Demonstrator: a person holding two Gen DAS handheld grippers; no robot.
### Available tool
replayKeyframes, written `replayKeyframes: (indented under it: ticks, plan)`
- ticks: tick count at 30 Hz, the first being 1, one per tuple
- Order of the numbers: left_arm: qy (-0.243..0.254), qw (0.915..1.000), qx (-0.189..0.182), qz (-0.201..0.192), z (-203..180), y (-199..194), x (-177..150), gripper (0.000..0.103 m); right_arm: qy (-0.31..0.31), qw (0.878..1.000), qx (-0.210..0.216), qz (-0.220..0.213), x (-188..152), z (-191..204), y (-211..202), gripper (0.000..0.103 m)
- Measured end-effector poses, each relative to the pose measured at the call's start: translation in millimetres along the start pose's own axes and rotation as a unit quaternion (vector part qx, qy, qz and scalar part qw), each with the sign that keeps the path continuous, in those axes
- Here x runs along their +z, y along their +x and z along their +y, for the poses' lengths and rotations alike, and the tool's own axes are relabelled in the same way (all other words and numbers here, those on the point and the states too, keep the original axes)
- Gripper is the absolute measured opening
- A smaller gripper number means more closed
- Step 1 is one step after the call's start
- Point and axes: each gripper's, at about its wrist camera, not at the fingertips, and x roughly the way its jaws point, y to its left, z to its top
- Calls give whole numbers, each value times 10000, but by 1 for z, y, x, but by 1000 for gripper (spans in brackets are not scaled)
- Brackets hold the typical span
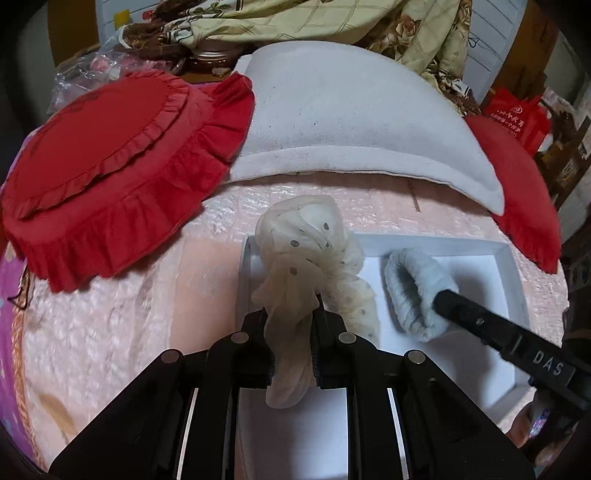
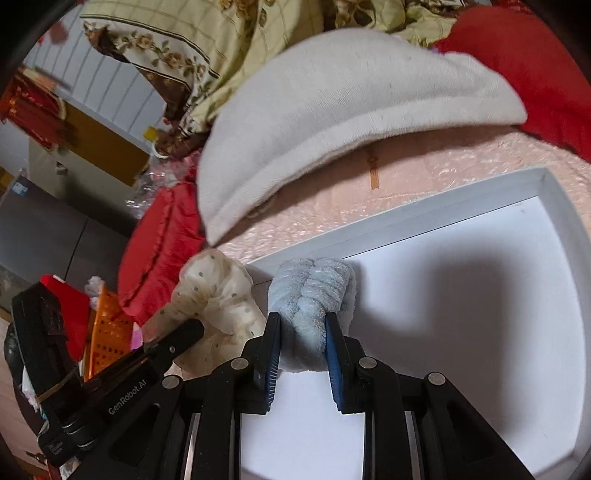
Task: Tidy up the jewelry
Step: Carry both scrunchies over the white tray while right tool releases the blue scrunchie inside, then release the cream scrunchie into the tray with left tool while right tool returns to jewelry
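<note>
My left gripper (image 1: 291,314) is shut on a cream sheer scrunchie with dark dots (image 1: 310,247), which hangs over the left end of a shallow white box (image 1: 509,266). In the right wrist view the same cream scrunchie (image 2: 218,295) sits at the box's left corner, with the left gripper's finger across it. My right gripper (image 2: 303,325) is shut on a fluffy pale blue scrunchie (image 2: 314,291) above the white box (image 2: 554,199). From the left wrist view, the blue scrunchie (image 1: 413,288) hangs inside the box, pinched by the right gripper (image 1: 443,301).
The box lies on a pink textured bedcover (image 1: 122,314). A white cushion (image 1: 351,122) lies just behind it, with red frilled pillows (image 1: 110,162) at the left and right. A floral quilt (image 1: 295,22) is piled at the back. An orange basket (image 2: 107,332) stands off the left side.
</note>
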Motion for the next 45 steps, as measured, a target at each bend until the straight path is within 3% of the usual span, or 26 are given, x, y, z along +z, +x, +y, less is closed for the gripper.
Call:
replayKeyframes:
  ticks: [3, 5, 6, 12, 19, 23, 28, 29, 31, 32, 38, 45]
  plan:
    - [3, 9999, -140, -49, -2, 5, 1, 26, 2, 9999, -128, -11, 2, -5, 6, 36]
    - [-6, 9995, -295, -96, -2, 3, -1, 26, -149, 9994, -272, -119, 2, -2, 4, 52]
    - [-4, 9995, -308, -108, -3, 1, -3, 26, -249, 9989, -347, -209, 3, 0, 0, 56]
    - [-30, 9993, -281, -228, -3, -26, -13, 29, -228, 9986, -291, -370, 3, 4, -29, 56]
    - [-224, 9989, -262, -326, 6, -58, -18, 55, -449, 9974, -273, -498, -33, 6, -91, 56]
    - [-235, 9988, -162, -400, 6, -77, -28, 55, -628, 9960, -423, -483, -65, 4, -126, 56]
    - [346, 9991, 118, -195, -7, -82, -53, 54, -930, 9927, -580, -509, -106, 0, -158, 56]
    - [461, 9988, 156, -103, -11, -77, -57, 52, -943, 9926, -587, -496, -112, -3, -162, 56]
    - [632, 9976, 261, 104, -16, -65, -65, 35, -878, 9935, -548, -476, -124, -8, -166, 56]
    - [655, 9970, 327, 237, -18, -56, -67, 34, -848, 9939, -523, -472, -127, -10, -167, 56]
    - [539, 9948, 615, 601, -21, -9, -63, 34, -781, 9945, -447, -534, -133, -21, -173, 56]
    - [-12, 9981, 402, 474, -13, 20, -34, 34, -691, 9938, -549, -672, -134, -38, -177, 56]
